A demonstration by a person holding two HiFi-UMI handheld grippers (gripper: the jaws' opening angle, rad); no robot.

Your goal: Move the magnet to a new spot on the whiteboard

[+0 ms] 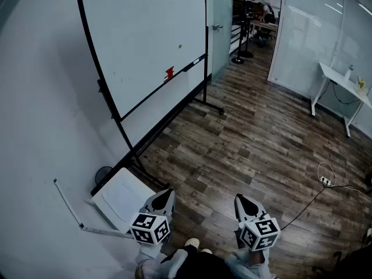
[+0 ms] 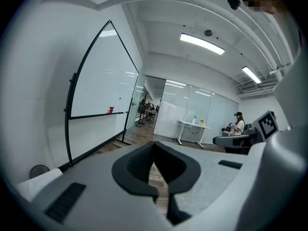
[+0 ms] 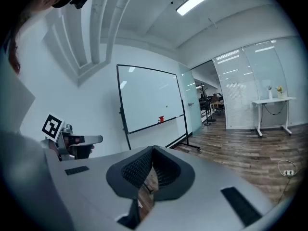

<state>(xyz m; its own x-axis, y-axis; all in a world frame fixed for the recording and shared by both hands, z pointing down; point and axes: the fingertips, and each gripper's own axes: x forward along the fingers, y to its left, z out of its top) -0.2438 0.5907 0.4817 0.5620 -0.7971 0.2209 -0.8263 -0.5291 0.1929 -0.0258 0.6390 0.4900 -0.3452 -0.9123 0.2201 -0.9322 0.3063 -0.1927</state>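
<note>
The whiteboard (image 1: pixel 148 39) stands on its black frame at the upper left, a few steps ahead of me. A small green magnet (image 1: pixel 179 46) sticks on its right part; it also shows as a dot (image 3: pixel 166 106) in the right gripper view. A red object (image 1: pixel 169 72) sits at the board's tray ledge. My left gripper (image 1: pixel 168 192) and right gripper (image 1: pixel 239 198) are low by my body, far from the board. The jaws of the left gripper (image 2: pixel 154 144) and the right gripper (image 3: pixel 153 148) are shut with nothing between them.
A white flat panel (image 1: pixel 119 197) lies on the wood floor by the board's foot, next to a dark round object (image 1: pixel 103 173). A power strip with cable (image 1: pixel 325 181) lies at right. A white desk (image 1: pixel 343 81) stands far right. A person (image 2: pixel 237 124) sits beyond.
</note>
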